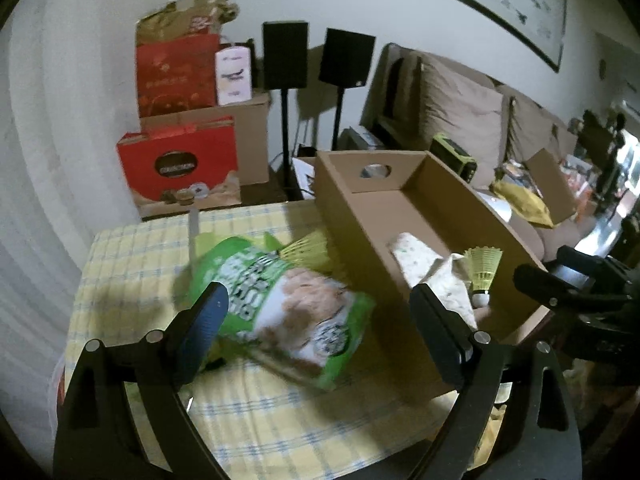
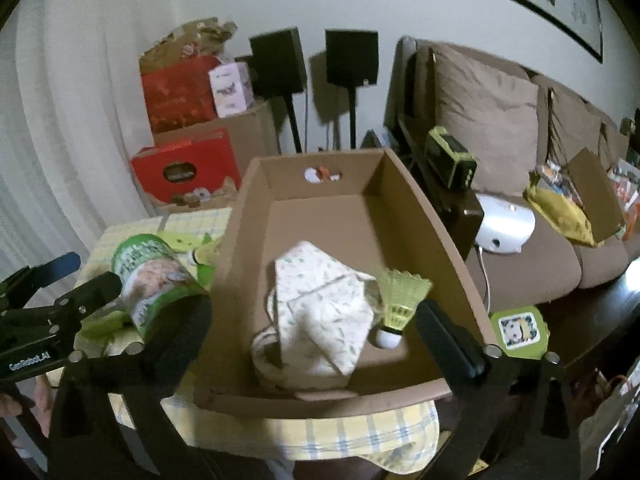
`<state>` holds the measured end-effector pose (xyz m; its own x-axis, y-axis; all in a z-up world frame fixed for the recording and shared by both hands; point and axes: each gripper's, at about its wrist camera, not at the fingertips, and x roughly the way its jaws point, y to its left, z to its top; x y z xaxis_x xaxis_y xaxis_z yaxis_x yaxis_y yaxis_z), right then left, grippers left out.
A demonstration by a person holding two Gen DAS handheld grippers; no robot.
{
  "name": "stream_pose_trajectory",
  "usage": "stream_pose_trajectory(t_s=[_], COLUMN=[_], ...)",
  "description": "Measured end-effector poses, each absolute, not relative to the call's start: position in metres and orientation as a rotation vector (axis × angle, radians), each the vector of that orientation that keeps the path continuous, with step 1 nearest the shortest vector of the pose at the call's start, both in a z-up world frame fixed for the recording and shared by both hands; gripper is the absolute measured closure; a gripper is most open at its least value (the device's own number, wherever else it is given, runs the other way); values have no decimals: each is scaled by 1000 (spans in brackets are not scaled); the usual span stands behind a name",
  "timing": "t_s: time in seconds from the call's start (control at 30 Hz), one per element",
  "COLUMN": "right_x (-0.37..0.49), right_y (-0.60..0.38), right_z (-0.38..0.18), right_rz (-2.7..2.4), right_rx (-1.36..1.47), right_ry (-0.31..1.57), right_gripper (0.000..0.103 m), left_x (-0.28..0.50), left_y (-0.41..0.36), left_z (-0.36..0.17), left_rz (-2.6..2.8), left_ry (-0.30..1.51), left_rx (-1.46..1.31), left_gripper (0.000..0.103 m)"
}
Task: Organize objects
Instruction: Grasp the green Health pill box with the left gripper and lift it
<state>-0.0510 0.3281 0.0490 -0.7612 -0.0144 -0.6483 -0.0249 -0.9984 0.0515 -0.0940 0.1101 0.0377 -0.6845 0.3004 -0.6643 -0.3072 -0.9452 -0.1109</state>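
An open cardboard box (image 1: 436,208) (image 2: 416,216) stands on the yellow checked tablecloth (image 1: 132,264). Inside lie a white patterned face mask (image 2: 320,312) (image 1: 424,264) and a yellow shuttlecock (image 2: 398,300) (image 1: 482,272). A green snack bag (image 1: 292,304) (image 2: 156,280) lies left of the box, between my left gripper's open fingers; a second yellow shuttlecock (image 1: 308,246) lies behind it. My left gripper (image 1: 320,332) is open around the bag, apart from it. My right gripper (image 2: 316,344) is open over the box's near end, with the mask and shuttlecock between its fingers.
Red gift boxes (image 1: 180,164) and cardboard cartons are stacked behind the table by the wall. Two black speakers on stands (image 1: 284,56) stand beside them. A brown sofa (image 2: 520,160) with cushions and clutter is on the right. A green card (image 2: 520,330) lies right of the box.
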Motion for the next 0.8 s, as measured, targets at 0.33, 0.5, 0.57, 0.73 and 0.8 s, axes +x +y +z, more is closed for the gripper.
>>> stream_pose_trajectory(t_s=[0.33,0.5,0.57,0.73,0.8], right_x=[-51,-50,-49,-48,-47], right_y=[275,253,245,225,217], right_z=[51,50,49,46,44], right_rz=[3040,3091,3106,3141,3158], right_rx=[-1117,-1142,-1149,-1176,-1190], right_ry=[26,32,23,-1,-2], right_gripper=[0,0,1,1,0], left_x=[-90,-89,-90,-97,-101], left_y=[40,2,-12,-42,-53], left_z=[31,21,14,-7,-17], left_rz=[2668,2696,2702,2719,2721], left_ry=[-40,-42,-59,-91,-110], left_rx=[-1071,-1096,-1115,-1161,-1186], left_gripper=[12,12,12,12,12])
